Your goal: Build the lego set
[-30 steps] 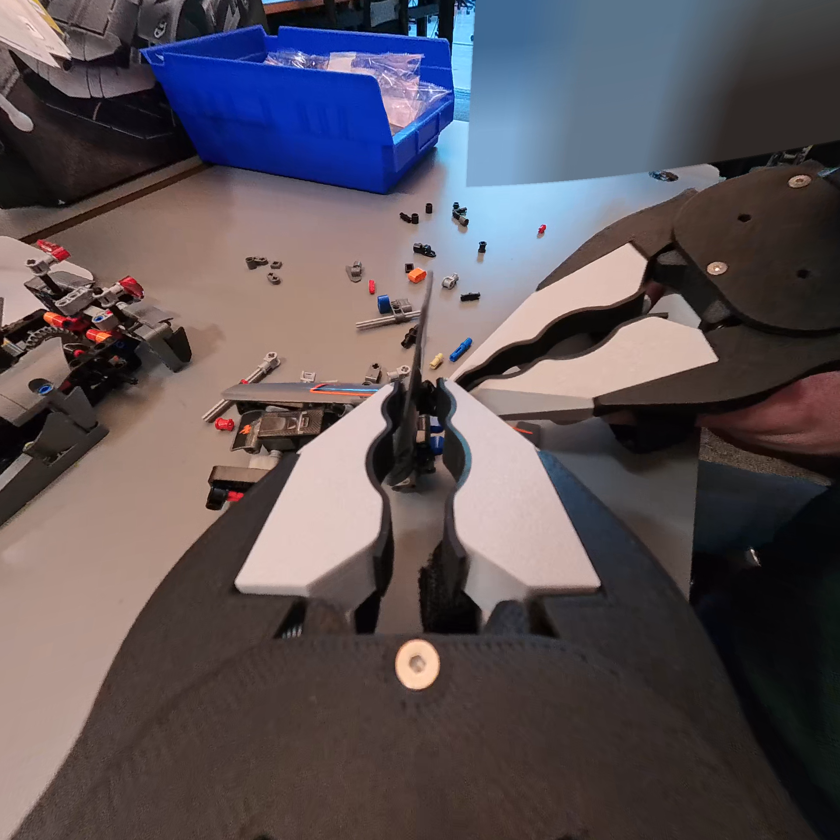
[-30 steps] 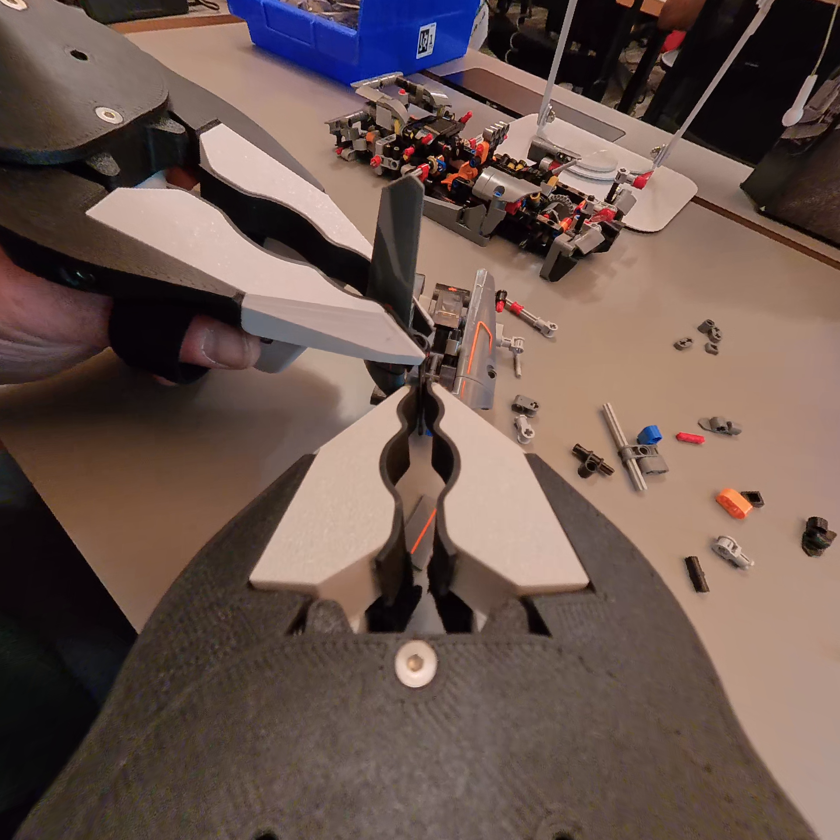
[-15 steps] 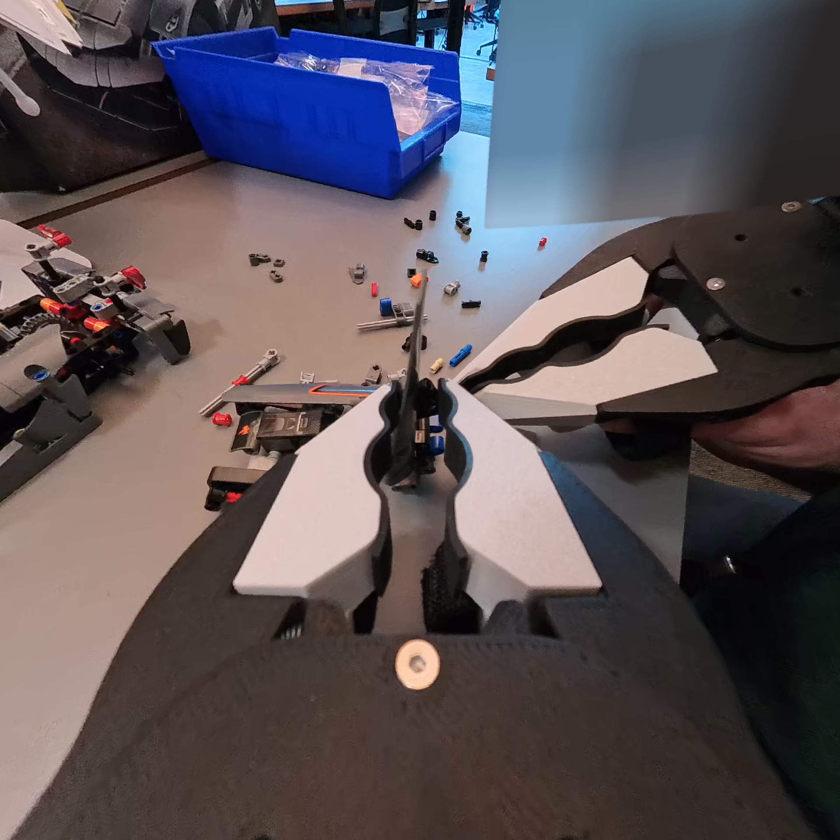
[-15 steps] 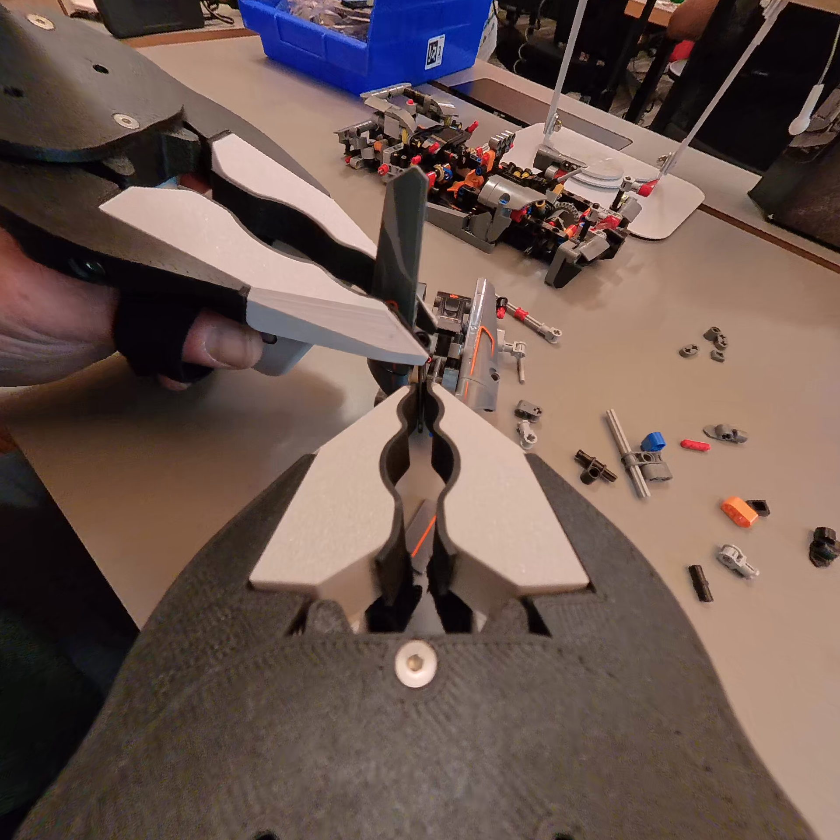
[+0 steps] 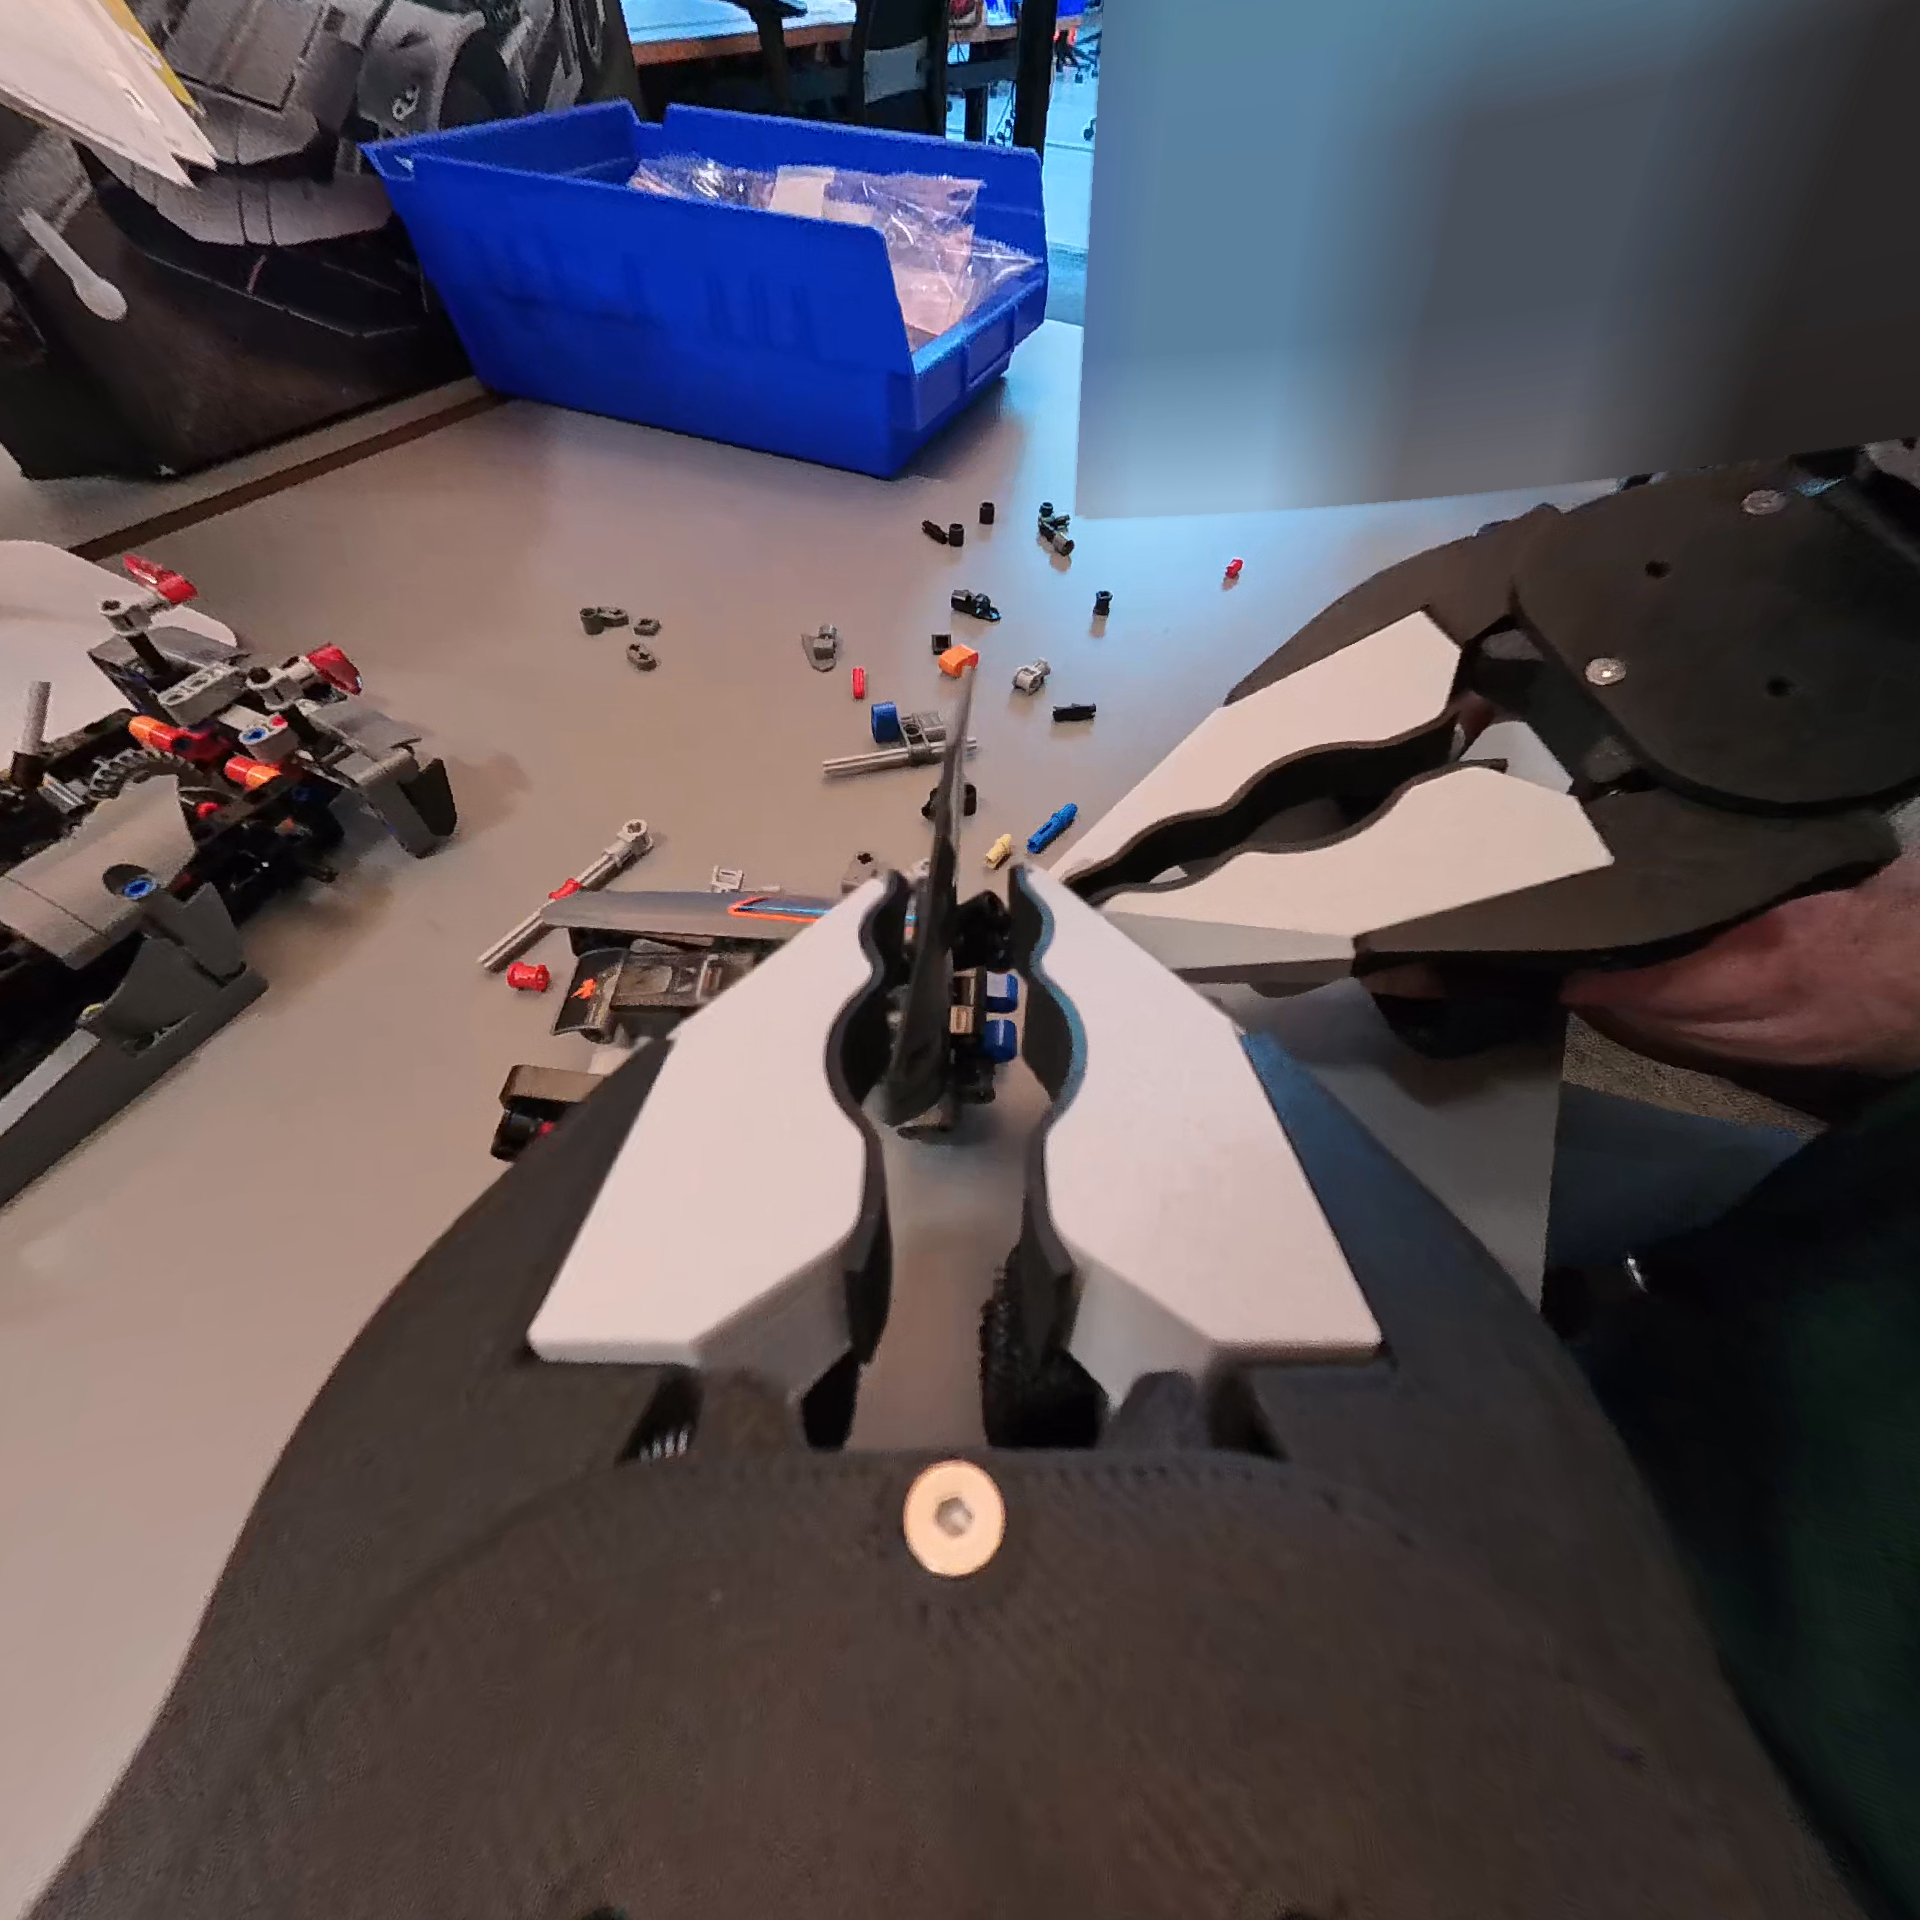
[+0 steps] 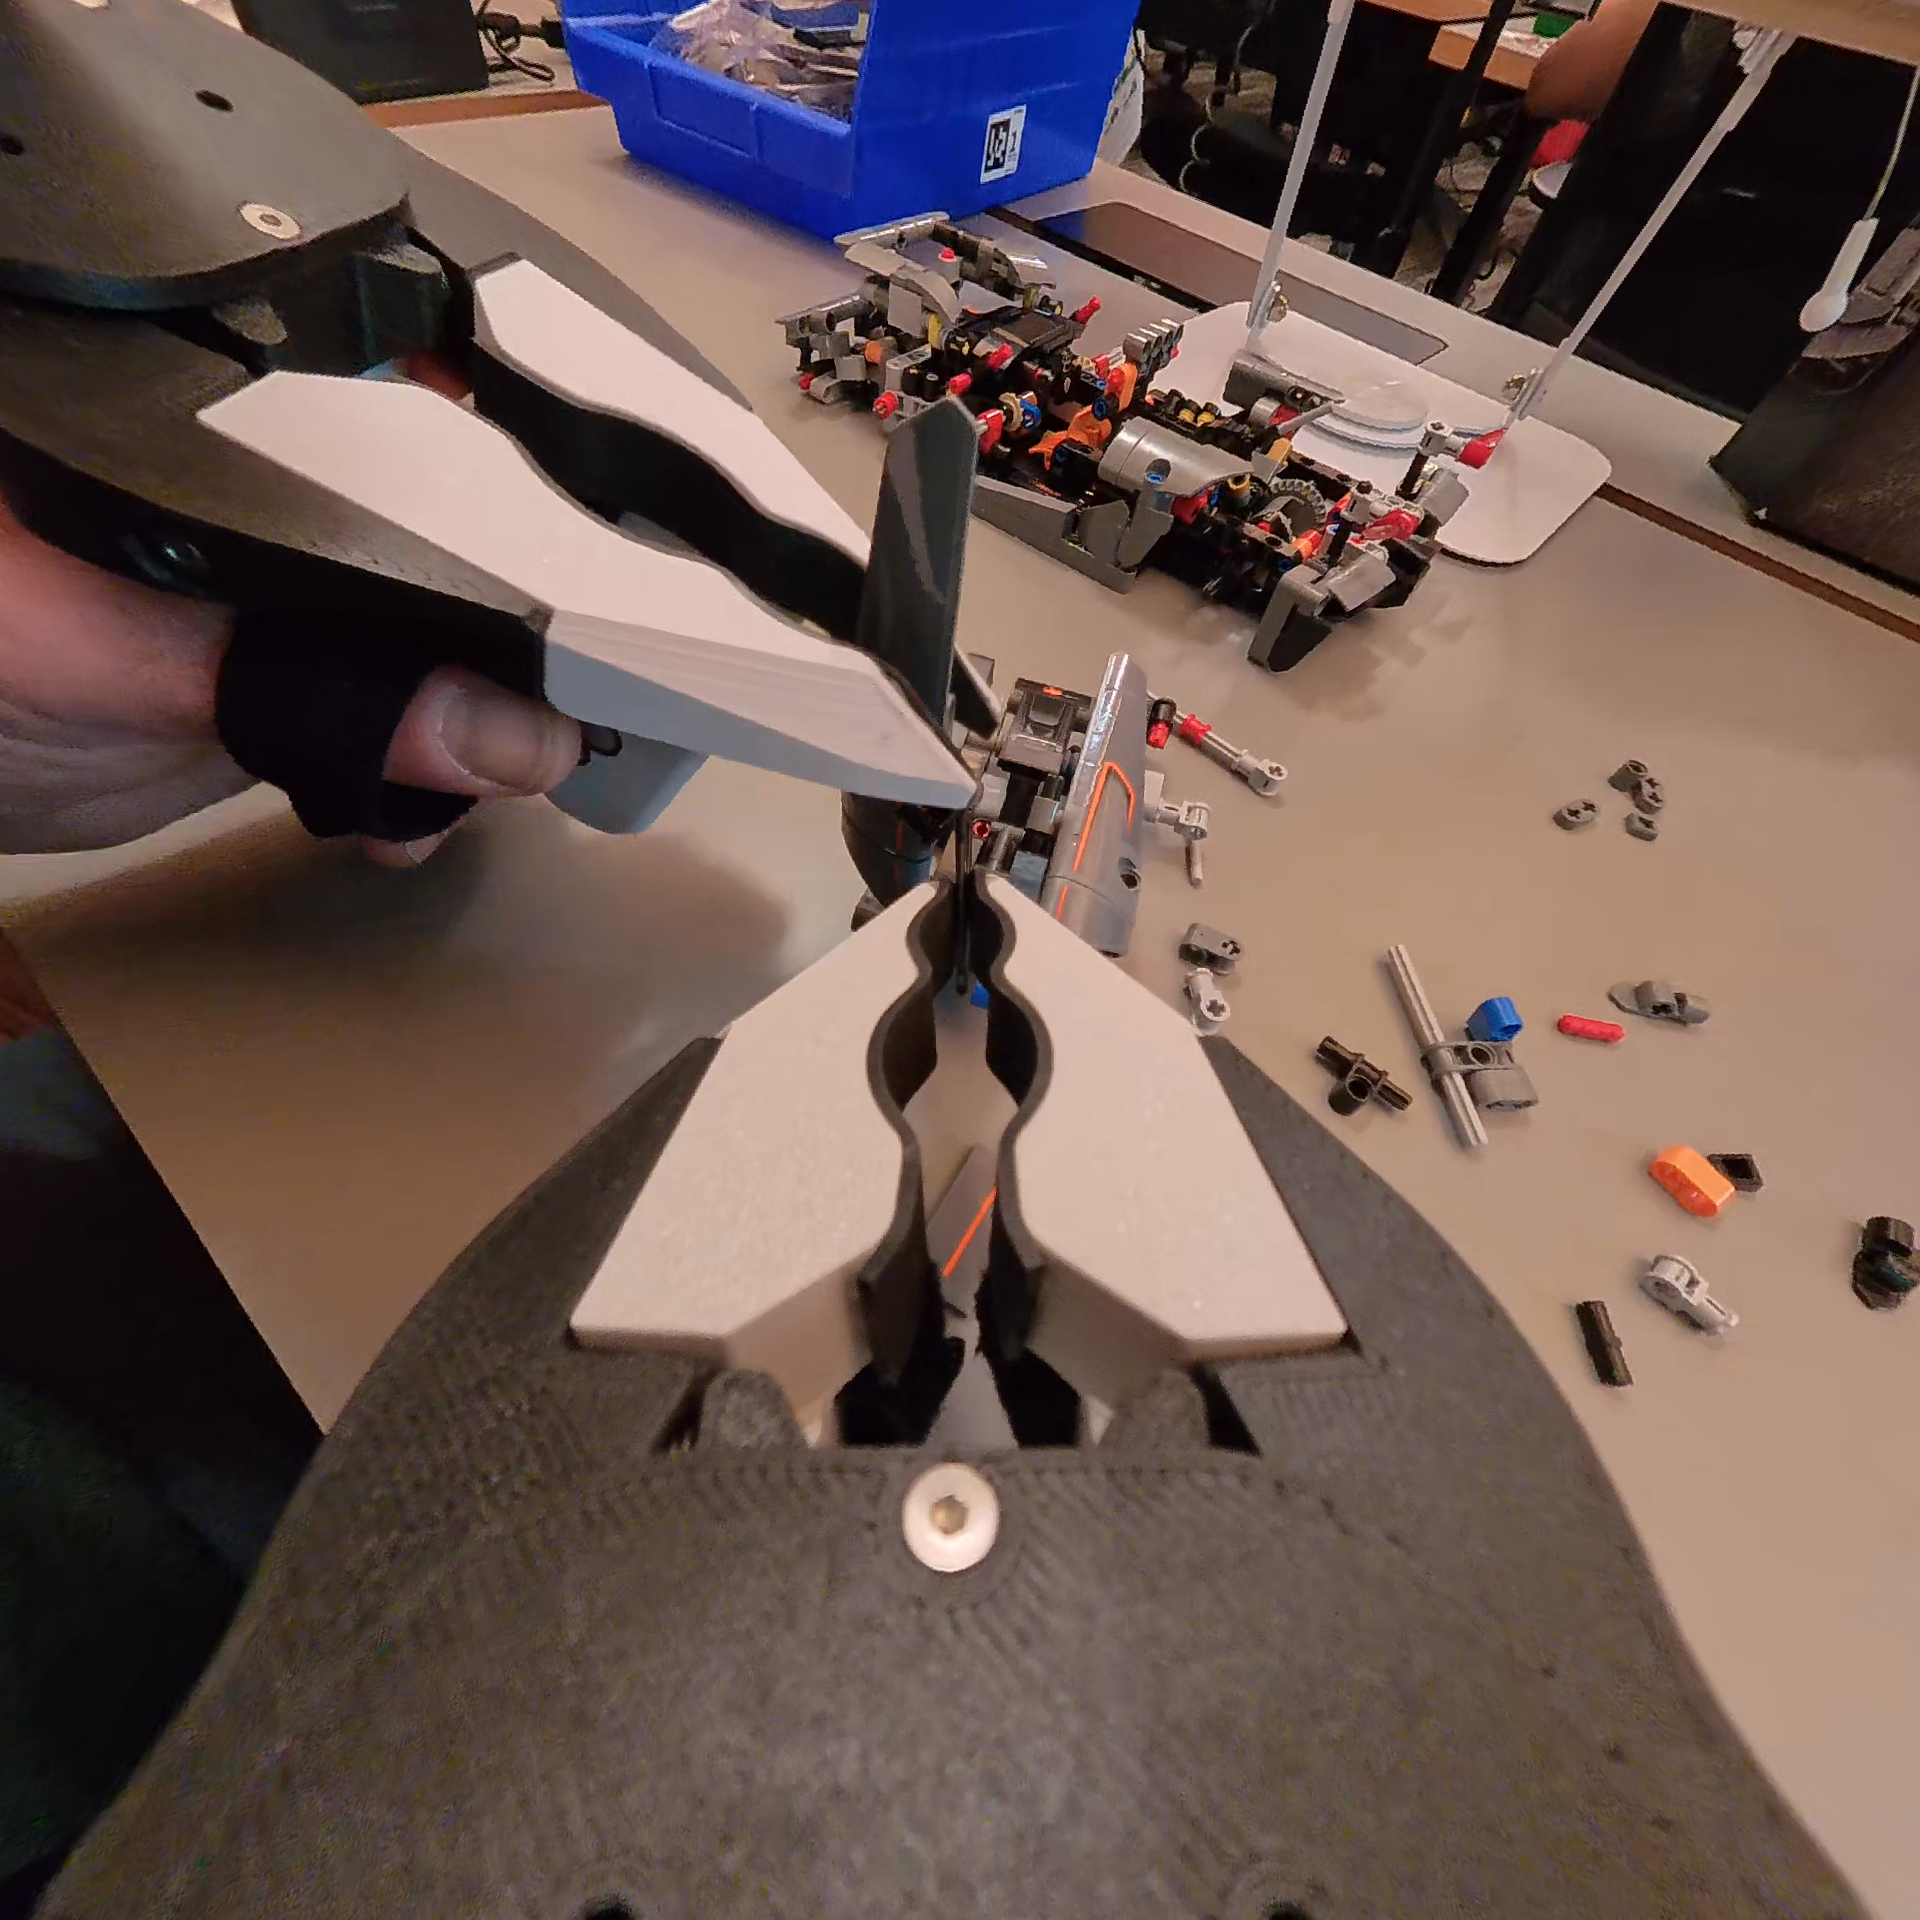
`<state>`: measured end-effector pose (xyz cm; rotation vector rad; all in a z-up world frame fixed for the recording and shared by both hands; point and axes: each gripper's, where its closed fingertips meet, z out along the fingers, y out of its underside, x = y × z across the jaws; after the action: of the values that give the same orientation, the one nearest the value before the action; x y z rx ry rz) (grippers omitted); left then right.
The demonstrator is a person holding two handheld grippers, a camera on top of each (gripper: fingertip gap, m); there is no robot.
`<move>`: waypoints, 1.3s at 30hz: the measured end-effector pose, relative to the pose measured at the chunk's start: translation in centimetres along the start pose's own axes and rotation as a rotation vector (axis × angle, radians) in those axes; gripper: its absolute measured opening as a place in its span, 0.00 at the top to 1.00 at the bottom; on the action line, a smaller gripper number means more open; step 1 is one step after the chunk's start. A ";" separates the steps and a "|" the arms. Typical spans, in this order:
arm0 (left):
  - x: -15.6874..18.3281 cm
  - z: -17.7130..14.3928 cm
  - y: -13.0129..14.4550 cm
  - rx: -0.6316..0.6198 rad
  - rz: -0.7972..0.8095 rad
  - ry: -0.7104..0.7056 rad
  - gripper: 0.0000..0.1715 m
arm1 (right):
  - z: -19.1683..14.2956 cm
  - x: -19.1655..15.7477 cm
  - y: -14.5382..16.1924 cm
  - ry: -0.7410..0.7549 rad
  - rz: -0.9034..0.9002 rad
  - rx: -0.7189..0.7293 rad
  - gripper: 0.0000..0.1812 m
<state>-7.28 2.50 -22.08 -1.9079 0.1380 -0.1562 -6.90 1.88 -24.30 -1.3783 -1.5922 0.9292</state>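
Observation:
My left gripper [image 5: 951,891] is shut on a dark flat Lego panel [image 5: 940,935] that stands upright between its fingers, with blue pins [image 5: 1000,1013] on its side. In the right wrist view the left gripper [image 6: 920,675] comes in from the left holding this panel [image 6: 920,540]. My right gripper [image 6: 961,899] is shut on a thin black part [image 6: 964,940] right at the panel's lower end. It meets the left gripper tip to tip and also shows in the left wrist view [image 5: 1081,894]. A grey piece with an orange line [image 6: 966,1205] shows in the gap between the right fingers.
A grey-and-orange sub-assembly [image 5: 675,935] lies on the table just beyond the grippers. A partly built car [image 6: 1143,468] stands farther back beside a white stand base [image 6: 1507,478]. Loose small parts [image 6: 1475,1060] are scattered to the right. A blue bin [image 5: 727,312] with plastic bags stands at the back. The grippers are tip to tip, or close to it. The partly built car [image 6: 1143,468] is about 20 centimetres from both grippers' fingertips. The left camera catches it too, in the left wrist view [image 5: 112,901].
Both grippers keep their grip and stay tip to tip. Both views have shifted slightly, so more of the far table and the blue bin shows.

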 end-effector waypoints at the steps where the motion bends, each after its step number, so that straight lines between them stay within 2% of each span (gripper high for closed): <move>1: 0.0 0.0 0.1 -0.005 0.002 0.000 0.92 | 0.0 0.0 0.0 0.000 0.000 0.001 1.00; 23: -0.1 0.1 0.3 -0.020 0.090 -0.051 0.94 | -0.2 0.0 -0.1 -0.005 0.005 0.009 1.00; 39: 0.3 -0.7 0.2 0.027 -0.006 0.059 0.94 | -0.6 -0.7 -0.6 -0.083 -0.085 0.059 1.00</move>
<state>-7.07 1.75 -22.00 -1.8778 0.1694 -0.2179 -6.52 1.12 -23.63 -1.2358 -1.6596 0.9854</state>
